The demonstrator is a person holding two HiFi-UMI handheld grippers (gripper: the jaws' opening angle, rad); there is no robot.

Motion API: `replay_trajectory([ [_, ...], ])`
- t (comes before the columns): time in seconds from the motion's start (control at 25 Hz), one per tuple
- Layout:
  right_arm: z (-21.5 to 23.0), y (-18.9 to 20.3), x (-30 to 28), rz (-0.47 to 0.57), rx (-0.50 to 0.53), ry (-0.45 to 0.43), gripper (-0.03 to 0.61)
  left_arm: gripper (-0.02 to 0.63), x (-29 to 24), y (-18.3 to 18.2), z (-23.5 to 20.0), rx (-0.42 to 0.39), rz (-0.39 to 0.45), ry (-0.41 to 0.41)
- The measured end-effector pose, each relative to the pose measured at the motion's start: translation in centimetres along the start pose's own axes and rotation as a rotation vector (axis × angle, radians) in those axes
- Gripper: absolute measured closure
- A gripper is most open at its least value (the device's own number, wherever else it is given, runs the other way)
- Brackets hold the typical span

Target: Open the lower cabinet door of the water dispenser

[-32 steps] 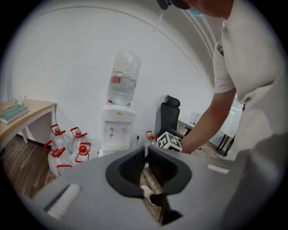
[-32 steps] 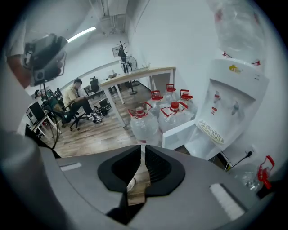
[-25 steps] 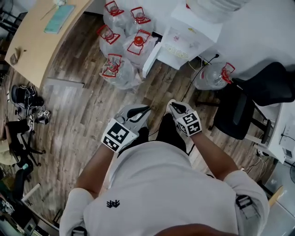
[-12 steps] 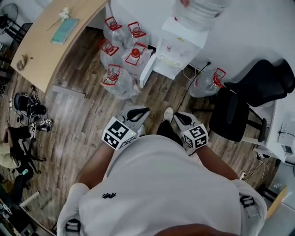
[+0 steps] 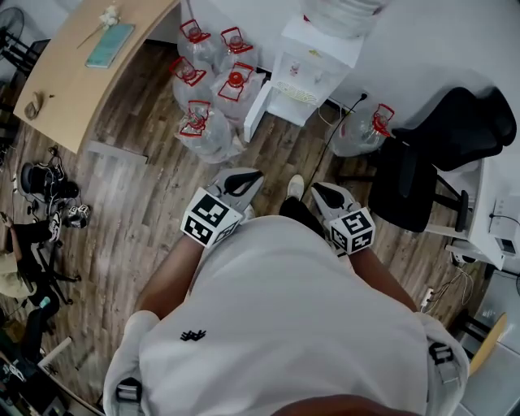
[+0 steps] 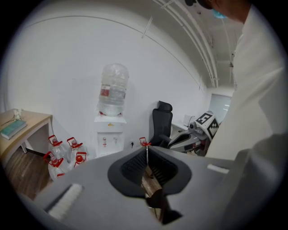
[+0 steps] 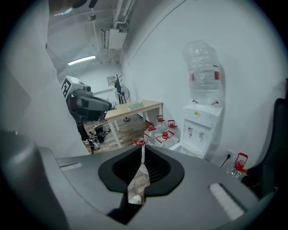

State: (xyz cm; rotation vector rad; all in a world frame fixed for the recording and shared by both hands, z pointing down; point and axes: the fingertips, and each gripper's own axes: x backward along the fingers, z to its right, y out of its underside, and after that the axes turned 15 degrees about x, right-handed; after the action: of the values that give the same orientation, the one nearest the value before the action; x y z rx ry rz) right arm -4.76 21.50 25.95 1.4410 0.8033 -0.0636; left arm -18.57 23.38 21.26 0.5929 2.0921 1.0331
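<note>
The white water dispenser [image 5: 313,65] stands against the far wall with a clear bottle [image 5: 341,12] on top. It also shows in the left gripper view [image 6: 109,137] and the right gripper view [image 7: 201,128]. A white panel [image 5: 255,110] juts out from its lower left side and looks like the lower door swung open. My left gripper [image 5: 245,180] and right gripper [image 5: 320,192] hang close to my body, well short of the dispenser. Both are shut with nothing between the jaws. The right gripper's jaws have just been closing.
Several water jugs with red handles [image 5: 203,85] crowd the floor left of the dispenser, and one more [image 5: 359,132] lies to its right by a cable. A black office chair [image 5: 443,154] stands at the right. A wooden desk [image 5: 81,65] and floor clutter [image 5: 45,191] are at the left.
The dispenser now looks smaller and farther off. Both grippers have risen toward the camera, and the right one has shifted right and back toward my body.
</note>
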Motion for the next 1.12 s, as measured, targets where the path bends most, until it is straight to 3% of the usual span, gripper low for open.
replay_trajectory([
  [1.12, -2.4, -1.8, -2.3, 0.011, 0.046, -0.036, 0.577, 0.557, 3.3, 2.8, -3.2, 0.096, 0.011, -0.061],
])
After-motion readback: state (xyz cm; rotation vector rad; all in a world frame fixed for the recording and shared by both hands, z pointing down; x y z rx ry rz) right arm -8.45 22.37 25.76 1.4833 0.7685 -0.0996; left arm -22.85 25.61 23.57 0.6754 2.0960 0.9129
